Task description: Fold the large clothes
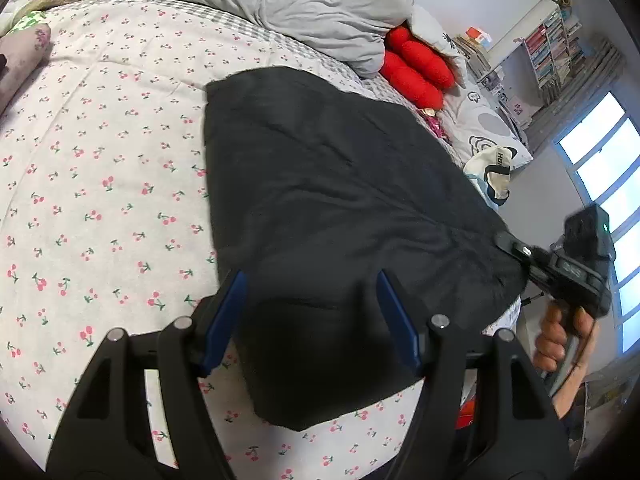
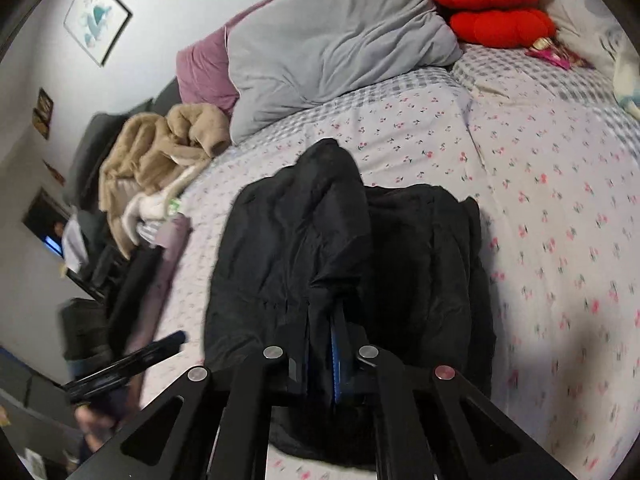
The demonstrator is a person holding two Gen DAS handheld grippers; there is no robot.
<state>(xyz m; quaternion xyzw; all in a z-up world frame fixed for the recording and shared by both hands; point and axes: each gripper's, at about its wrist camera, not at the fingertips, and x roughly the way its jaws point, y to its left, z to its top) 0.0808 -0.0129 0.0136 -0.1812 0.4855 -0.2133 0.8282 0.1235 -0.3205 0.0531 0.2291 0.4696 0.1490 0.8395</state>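
A large black garment (image 1: 320, 184) lies on the bed with the cherry-print sheet (image 1: 100, 168). My left gripper (image 1: 310, 284) is open, its blue pads either side of the garment's near folded corner. My right gripper (image 1: 510, 246) shows at the right of the left wrist view, shut on the garment's right edge. In the right wrist view the right gripper (image 2: 334, 308) pinches a bunched fold of the black garment (image 2: 304, 232) and holds it raised over the sheet (image 2: 560, 220). The left gripper (image 2: 176, 338) appears blurred at lower left.
A grey duvet (image 1: 304, 4) and red plush cushions (image 1: 420, 68) lie at the head of the bed. A beige fleece garment (image 2: 160, 148) is heaped at the bed's far side. A bookshelf (image 1: 556, 48) and window (image 1: 600, 168) stand beyond the bed.
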